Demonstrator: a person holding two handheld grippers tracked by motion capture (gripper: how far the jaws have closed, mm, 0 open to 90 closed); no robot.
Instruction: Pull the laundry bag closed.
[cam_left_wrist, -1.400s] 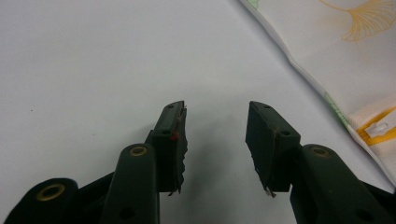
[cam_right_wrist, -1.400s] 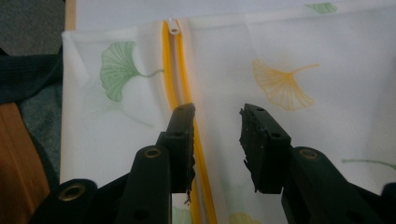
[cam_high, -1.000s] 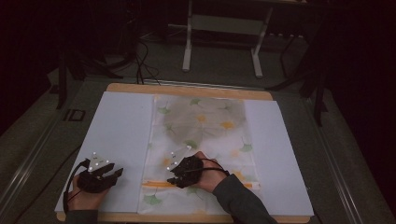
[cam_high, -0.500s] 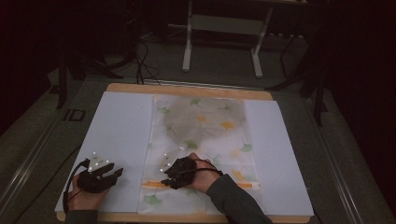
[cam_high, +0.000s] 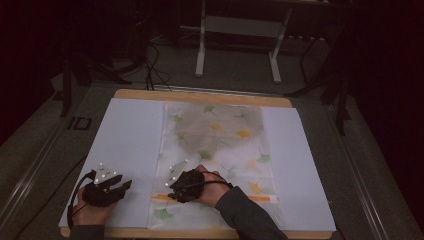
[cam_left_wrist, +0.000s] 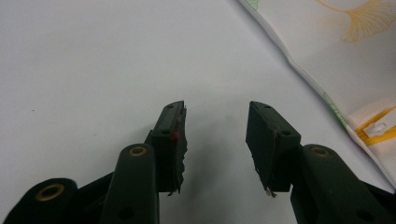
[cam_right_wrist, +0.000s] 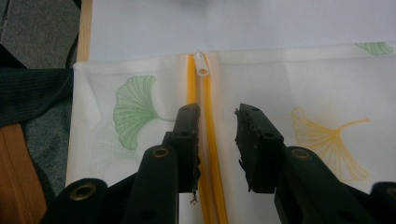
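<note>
1. Dim room, dark floor around a wooden desk (cam_high: 202, 96) topped by a white sheet (cam_high: 127, 145); metal frame legs (cam_high: 201, 47) at upper centre of the high view.
2. Down the middle of the sheet: a white mesh bag (cam_high: 220, 150) printed with green and yellow ginkgo leaves, lying flat.
3. Lower left of the high view: left tongs (cam_high: 122, 185) in a hand (cam_high: 90, 212), resting on bare sheet, apart from the bag.
4. Left gripper view: left tongs (cam_left_wrist: 215, 128) spread wide over plain white sheet (cam_left_wrist: 93, 70), nothing between the jaws; bag edge (cam_left_wrist: 336, 51) running down the right side of the frame.
5. Lower centre of the high view: right tongs (cam_high: 171, 184) in a hand (cam_high: 212, 187), dark sleeve (cam_high: 245, 215) behind, on the bag's near left part.
6. Right gripper view: right tongs (cam_right_wrist: 216, 116) spread, one jaw on each side of a yellow zipper (cam_right_wrist: 205, 107); white zipper pull (cam_right_wrist: 201, 65) at upper centre, just beyond the tips, at the bag's edge.
7. Same view: green leaf print (cam_right_wrist: 135, 105) left of the zipper, yellow leaf print (cam_right_wrist: 327, 133) at right, dark sleeve (cam_right_wrist: 32, 93) at far left.
</note>
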